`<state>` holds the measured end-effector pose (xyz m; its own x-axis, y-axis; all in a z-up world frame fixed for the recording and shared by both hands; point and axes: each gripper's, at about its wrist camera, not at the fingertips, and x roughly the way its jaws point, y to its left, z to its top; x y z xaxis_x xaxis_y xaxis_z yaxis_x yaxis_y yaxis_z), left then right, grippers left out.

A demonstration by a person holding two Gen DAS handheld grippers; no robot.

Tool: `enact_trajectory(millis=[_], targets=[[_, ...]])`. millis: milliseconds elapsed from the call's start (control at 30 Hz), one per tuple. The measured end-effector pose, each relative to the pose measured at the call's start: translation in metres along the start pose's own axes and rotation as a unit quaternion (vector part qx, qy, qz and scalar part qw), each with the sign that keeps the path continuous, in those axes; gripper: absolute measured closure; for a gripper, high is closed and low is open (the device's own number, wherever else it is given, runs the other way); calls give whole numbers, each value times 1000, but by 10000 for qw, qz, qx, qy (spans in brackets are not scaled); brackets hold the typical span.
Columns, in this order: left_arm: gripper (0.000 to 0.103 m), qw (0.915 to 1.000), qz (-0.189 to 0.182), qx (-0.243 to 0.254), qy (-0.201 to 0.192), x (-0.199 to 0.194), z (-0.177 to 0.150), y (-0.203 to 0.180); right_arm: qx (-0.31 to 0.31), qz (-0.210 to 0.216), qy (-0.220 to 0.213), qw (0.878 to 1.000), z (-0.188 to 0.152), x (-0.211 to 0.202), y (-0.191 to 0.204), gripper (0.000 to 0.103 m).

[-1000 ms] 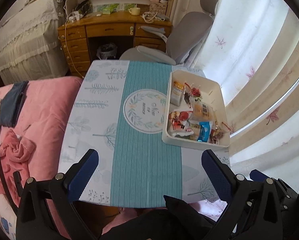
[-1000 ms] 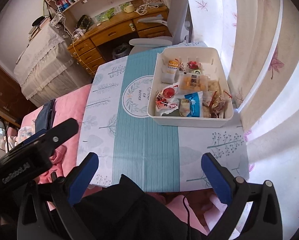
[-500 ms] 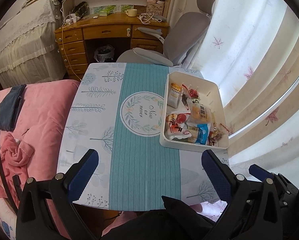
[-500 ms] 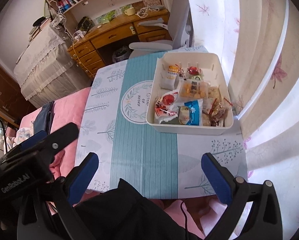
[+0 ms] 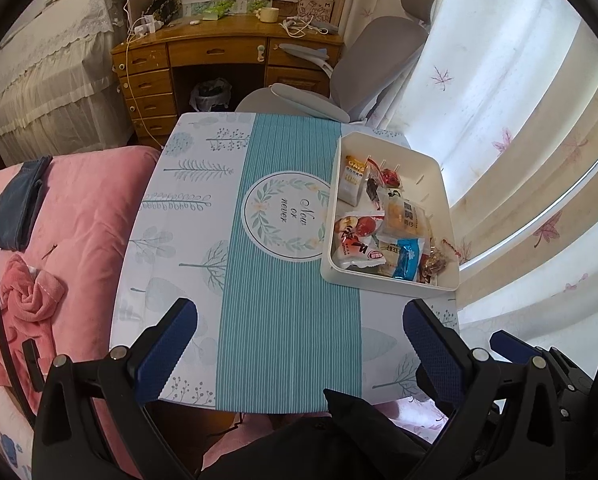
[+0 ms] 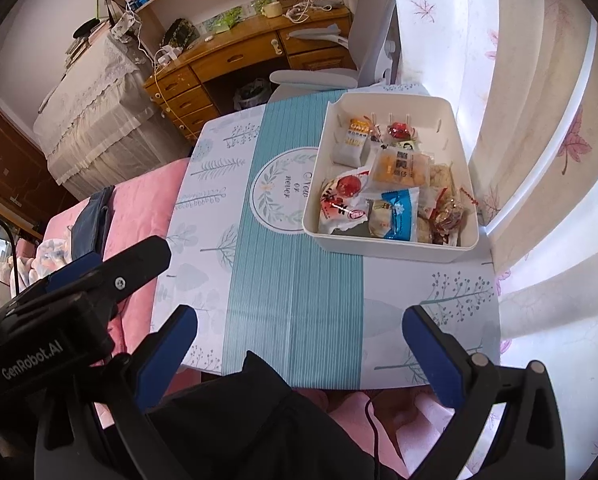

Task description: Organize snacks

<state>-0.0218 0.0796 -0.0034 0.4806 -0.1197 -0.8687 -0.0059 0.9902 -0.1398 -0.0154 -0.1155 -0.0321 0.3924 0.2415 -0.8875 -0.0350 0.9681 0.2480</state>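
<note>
A white plastic bin point(image 5: 446, 178) point(image 6: 383, 246) stands at the right side of the small table point(image 5: 179, 204) point(image 6: 203, 224), holding several wrapped snacks: a red and white packet point(image 5: 353, 246) point(image 6: 339, 204), a blue packet point(image 5: 409, 256) point(image 6: 399, 216), an orange pastry pack point(image 5: 405, 220) point(image 6: 399, 168). My left gripper point(image 5: 299, 322) hangs open and empty above the table's near edge. My right gripper point(image 6: 299, 322) is open and empty too, near the same edge. The left gripper's body point(image 6: 71, 292) shows at the left of the right wrist view.
A teal-striped cloth with leaf prints covers the table. A pink bed point(image 5: 71, 216) lies to the left, a grey office chair point(image 5: 363, 60) and wooden desk point(image 5: 219, 48) stand beyond the table, and curtains point(image 5: 519, 120) hang close on the right. Dark clothing point(image 6: 251, 420) fills the bottom.
Both grippers have drawn back and risen slightly, so the table and bin look a little farther off. Jaws stay open; the snacks in the bin have not moved.
</note>
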Motion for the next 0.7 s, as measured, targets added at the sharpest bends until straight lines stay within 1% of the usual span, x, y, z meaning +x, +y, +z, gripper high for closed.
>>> enact_trajectory(millis=[367,700], targets=[[1,10000,41,-17,41,-1,-5,1,11,61,105,9999,-5,3,-1,0],[1,10000,78,-18,24,-4,-6,1,31,99,84,9999,-7,1,-1,0]])
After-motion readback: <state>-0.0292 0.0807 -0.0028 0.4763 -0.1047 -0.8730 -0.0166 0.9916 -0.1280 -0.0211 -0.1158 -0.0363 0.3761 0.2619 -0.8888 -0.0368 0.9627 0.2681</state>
